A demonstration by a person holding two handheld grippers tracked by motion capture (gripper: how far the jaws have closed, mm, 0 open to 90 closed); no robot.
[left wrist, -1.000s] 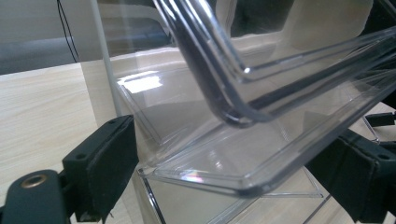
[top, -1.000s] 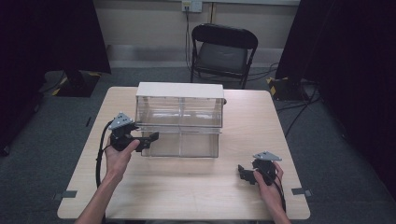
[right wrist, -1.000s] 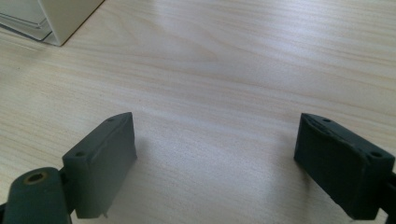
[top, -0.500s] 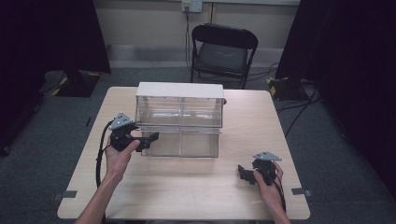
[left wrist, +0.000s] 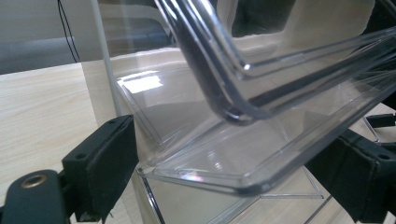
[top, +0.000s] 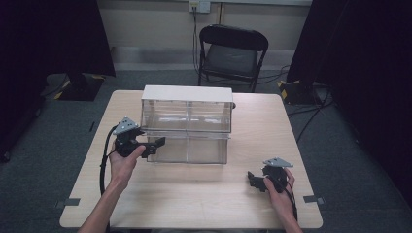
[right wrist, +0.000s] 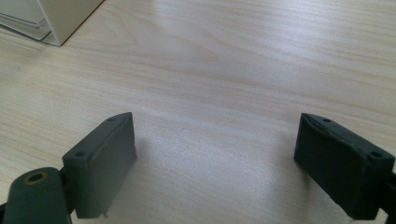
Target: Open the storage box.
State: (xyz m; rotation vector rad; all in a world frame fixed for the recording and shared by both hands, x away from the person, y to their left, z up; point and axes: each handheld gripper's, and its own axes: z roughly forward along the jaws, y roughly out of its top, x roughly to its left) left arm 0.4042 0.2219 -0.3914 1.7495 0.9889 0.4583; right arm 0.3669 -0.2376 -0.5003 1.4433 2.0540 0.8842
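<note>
One pale wooden table (top: 204, 194) stands on grey carpet (top: 43, 145).

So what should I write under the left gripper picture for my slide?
Left gripper, jaws open around the pulled-out clear drawer on a wooden table.

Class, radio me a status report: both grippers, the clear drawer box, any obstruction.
Left gripper open, jaws astride the lower drawer of the clear box. Right gripper open, empty, over bare table. Nothing in the way.
</note>
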